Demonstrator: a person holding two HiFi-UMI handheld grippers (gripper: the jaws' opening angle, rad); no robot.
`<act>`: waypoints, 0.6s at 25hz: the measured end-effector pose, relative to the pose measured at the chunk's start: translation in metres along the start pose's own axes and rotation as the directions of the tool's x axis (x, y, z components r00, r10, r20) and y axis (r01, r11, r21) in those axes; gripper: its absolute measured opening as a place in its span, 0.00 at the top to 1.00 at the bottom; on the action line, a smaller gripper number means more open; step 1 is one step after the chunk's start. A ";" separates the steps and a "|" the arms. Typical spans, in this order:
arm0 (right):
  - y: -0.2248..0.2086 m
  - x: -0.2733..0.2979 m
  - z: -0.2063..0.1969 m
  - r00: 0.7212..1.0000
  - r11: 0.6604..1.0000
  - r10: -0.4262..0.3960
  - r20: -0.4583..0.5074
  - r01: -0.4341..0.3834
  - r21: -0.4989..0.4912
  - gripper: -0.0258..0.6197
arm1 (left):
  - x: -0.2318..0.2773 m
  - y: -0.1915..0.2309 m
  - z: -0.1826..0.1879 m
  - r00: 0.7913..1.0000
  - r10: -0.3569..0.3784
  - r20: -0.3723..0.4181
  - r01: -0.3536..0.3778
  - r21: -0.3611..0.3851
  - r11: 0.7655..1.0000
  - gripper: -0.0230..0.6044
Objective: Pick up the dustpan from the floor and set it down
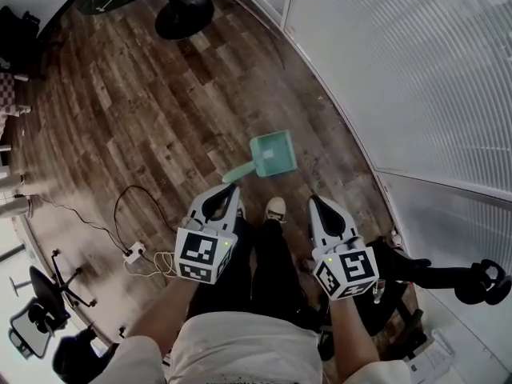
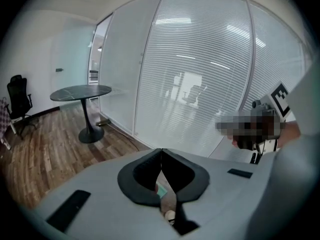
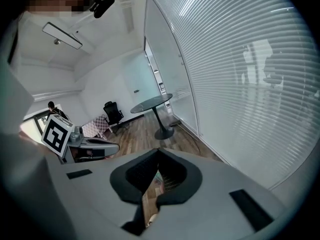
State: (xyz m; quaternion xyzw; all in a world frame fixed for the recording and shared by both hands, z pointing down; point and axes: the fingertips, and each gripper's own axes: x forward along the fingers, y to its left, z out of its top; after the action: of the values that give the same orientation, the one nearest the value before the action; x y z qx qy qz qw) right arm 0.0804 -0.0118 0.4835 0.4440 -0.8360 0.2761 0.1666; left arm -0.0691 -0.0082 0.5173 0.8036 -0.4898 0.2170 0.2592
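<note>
I hold a tool in each hand above the wooden floor (image 1: 120, 110), and neither one has anything in it. My left tool (image 2: 161, 153) is closed, its two dark jaws pressed together at the tips with nothing caught between them. My right tool (image 3: 158, 153) looks the same in its own view, the jaws meeting at the tips and empty. The green dustpan (image 1: 273, 155) lies flat on the floor just ahead of my shoe (image 1: 275, 209). Its scoop points away from me and its handle (image 1: 238, 174) angles back towards my left side. From my head the handle's end sits close to the tip of my left tool, but I cannot tell whether they touch. My right tool is off to the right of the dustpan, clear of it. Through the small gap below my left jaws I can see a sliver of green and the toe of the shoe. To my right runs a glass wall with blinds (image 1: 416, 70), following the edge of the floor. Further off along that wall stands a round desk (image 2: 80, 92) on a single black foot, and a black office chair (image 2: 18, 101) is beyond it. On the floor to my left a thin black cable (image 1: 120, 206) loops round to a white power strip (image 1: 134, 254).
</note>
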 end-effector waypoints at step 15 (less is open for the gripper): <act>-0.014 0.031 -0.041 0.999 0.998 0.004 -0.034 -0.002 0.063 0.92 | 0.054 0.024 -0.056 0.995 -0.009 -0.095 0.015 0.065 0.998 0.74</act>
State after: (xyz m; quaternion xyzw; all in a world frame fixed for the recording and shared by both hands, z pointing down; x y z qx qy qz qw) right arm 0.0763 -0.0136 0.5363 0.4430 -0.8246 0.3100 0.1661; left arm -0.0733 -0.0183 0.5978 0.8034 -0.4649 0.2694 0.2569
